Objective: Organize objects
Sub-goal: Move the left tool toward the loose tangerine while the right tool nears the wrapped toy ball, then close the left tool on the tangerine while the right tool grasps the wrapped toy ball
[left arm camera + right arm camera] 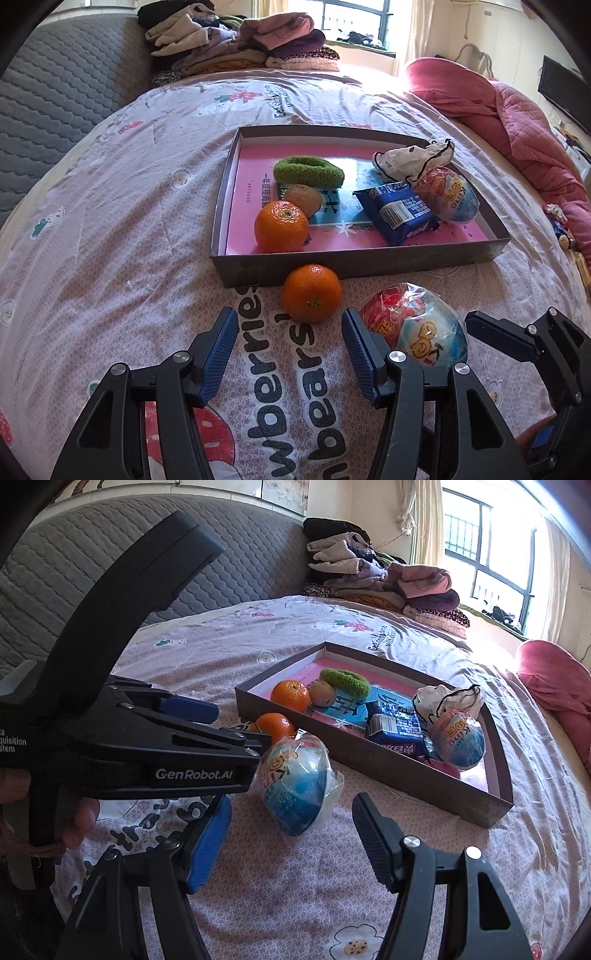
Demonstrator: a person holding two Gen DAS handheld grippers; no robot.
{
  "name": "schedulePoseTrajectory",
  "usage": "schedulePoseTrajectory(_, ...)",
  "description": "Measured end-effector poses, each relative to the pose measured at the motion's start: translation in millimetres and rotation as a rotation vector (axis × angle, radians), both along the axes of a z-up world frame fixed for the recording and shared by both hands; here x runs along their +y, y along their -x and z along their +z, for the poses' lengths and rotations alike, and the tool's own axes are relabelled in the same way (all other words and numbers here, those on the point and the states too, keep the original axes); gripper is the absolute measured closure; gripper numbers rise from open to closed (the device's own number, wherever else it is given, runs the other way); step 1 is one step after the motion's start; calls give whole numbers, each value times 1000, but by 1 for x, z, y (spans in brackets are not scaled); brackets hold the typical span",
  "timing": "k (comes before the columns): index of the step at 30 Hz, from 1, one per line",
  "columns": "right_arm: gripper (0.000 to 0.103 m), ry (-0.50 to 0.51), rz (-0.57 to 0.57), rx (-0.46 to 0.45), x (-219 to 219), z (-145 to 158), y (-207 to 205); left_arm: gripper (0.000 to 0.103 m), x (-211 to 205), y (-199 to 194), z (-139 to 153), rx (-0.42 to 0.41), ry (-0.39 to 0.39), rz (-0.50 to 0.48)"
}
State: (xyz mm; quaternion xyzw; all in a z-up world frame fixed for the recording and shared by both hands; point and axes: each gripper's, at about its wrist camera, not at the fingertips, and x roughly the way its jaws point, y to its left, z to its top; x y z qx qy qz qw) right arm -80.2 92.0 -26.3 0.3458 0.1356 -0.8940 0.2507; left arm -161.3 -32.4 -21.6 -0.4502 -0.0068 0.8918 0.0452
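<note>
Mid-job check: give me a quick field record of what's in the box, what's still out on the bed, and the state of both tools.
surface: bed cover
box: shallow cardboard box, open top
in box: orange, kiwi, green scrunchie, blue snack pack, wrapped toy egg, white pouch
outside box: loose orange against the box's near wall; second wrapped egg beside it
left tool: open, empty, behind the loose orange
right tool: open, empty, near the second egg

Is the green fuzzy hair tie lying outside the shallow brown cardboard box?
No, the green fuzzy hair tie lies inside the shallow brown cardboard box.
</note>
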Motion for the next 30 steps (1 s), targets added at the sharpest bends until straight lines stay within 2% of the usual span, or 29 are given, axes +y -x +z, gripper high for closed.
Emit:
schedulePoseTrajectory(5,36,-5,-10,-18,-3,-5,10,43,0,10,-7,-6,-1,2)
schedulePoseTrajectory(9,36,3,-42,-28,0,-4,22,43,0,16,-12,-16,-36,-14)
schedulePoseTrajectory(15,36,-43,-54,-15,-3,-10,38,43,3,22,-16,-30,-51,-26)
schedulePoseTrajectory(18,40,-49,-44,-14,-3,-10,41,42,3,24,-17,-32,-60,-30)
schedulePoseTrajectory(19,44,-53,-41,-8,-2,-11,42,42,3,24,-18,-35,-69,-29)
schedulePoseTrajectory(27,47,-38,-13,-16,4,-12,49,41,-1,32,-22,-74,-112,-13)
schedulePoseTrajectory(30,47,-30,-11,-22,6,-12,49,46,1,33,-22,-81,-119,-18)
